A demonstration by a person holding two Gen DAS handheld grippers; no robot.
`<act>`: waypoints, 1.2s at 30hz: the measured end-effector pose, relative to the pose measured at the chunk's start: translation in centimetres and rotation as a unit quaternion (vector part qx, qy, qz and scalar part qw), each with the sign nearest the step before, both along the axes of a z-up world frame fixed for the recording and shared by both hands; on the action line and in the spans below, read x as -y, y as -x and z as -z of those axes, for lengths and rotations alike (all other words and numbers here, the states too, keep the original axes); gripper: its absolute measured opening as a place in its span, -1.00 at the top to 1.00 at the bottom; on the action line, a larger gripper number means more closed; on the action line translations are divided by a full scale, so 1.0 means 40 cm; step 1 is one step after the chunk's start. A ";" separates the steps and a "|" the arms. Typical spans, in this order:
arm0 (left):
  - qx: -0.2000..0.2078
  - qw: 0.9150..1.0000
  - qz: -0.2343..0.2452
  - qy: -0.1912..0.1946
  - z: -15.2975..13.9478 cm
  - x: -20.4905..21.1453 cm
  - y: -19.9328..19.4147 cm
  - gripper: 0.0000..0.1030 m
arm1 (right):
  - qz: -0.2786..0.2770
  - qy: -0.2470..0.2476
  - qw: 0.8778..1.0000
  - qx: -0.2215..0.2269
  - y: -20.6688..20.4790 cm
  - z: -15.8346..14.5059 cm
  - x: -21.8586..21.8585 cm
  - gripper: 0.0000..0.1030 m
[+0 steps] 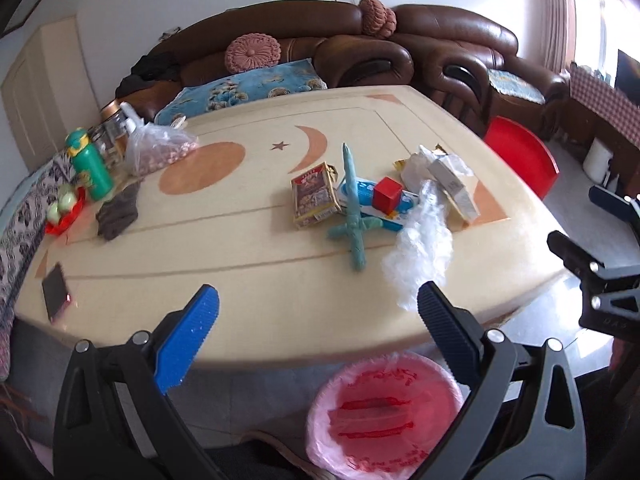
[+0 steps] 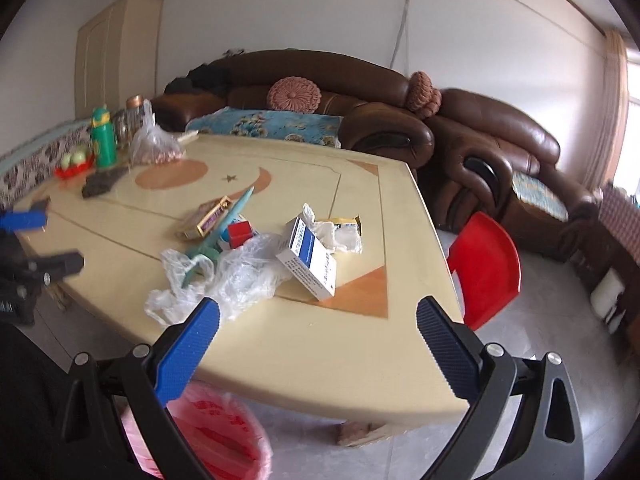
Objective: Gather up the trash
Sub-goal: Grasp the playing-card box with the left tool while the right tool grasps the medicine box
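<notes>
A: State of both tools?

B: Left gripper (image 1: 318, 306): jaws spread wide, holding nothing. Right gripper (image 2: 318, 318): likewise spread wide and unloaded.

A: Nearest item?

B: One pink-lined bin (image 1: 384, 412), directly below the left gripper, beneath the near edge of the table (image 1: 248, 320). In the right wrist view the same bin (image 2: 216, 432) sits below the blue finger.

A: Next outward?

B: One crumpled clear plastic bag (image 2: 236, 276), just ahead of the right gripper. Beyond it, one white medicine box (image 2: 310, 262) lies tilted, touching one crumpled tissue (image 2: 336, 234).

A: Ahead of the left gripper?

B: One teal knitted sword (image 1: 354, 208), lying across one flat blue-and-white package (image 1: 384, 204); one red cube (image 1: 387, 194) rests on that package. One yellow-red carton (image 1: 314, 194) lies just left of the sword.

A: Farthest?

B: Far left: one phone (image 1: 56, 292), one green bottle (image 1: 90, 164). Past the table: one red chair (image 2: 486, 268), one brown sofa (image 1: 360, 44).
</notes>
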State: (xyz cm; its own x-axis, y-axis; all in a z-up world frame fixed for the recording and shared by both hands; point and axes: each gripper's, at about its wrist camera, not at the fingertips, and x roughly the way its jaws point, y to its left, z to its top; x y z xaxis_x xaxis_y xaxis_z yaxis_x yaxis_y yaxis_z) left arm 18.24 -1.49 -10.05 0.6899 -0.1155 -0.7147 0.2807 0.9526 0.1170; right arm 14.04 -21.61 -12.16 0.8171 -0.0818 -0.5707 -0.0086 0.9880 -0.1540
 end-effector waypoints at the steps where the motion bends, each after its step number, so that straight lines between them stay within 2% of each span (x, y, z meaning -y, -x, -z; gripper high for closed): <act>1: -0.002 1.000 0.002 -0.004 0.002 0.003 -0.024 -0.89 | -0.003 0.005 1.000 0.000 -0.015 0.009 -0.004 -0.88; 7: -0.017 1.000 -0.001 0.011 -0.007 0.009 -0.155 -0.88 | -0.037 -0.001 0.999 -0.005 -0.109 0.069 0.011 -0.88; 10: -0.014 1.000 -0.006 -0.003 0.000 0.022 -0.218 -0.88 | -0.043 0.009 0.999 -0.009 -0.155 0.097 0.014 -0.87; 21: -0.070 0.997 0.005 -0.022 0.120 0.056 -0.431 -0.88 | -0.053 0.039 0.997 -0.038 -0.260 0.187 0.033 -0.69; 25: -0.082 0.996 0.002 -0.032 0.154 0.071 -0.490 -0.88 | -0.061 0.041 0.997 -0.035 -0.287 0.201 0.036 -0.69; 36: -0.115 0.993 0.013 -0.024 0.206 0.080 -0.584 -0.88 | -0.071 0.043 0.995 -0.046 -0.333 0.238 0.049 -0.69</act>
State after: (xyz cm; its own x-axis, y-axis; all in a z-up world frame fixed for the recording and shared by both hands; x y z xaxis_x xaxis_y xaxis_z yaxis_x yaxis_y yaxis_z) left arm 41.61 -4.70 -18.29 0.5058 -0.0930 -0.8576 0.3294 0.9397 0.0923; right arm 27.38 -23.58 -21.69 0.7680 -0.0215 -0.6401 -0.1656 0.9588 -0.2308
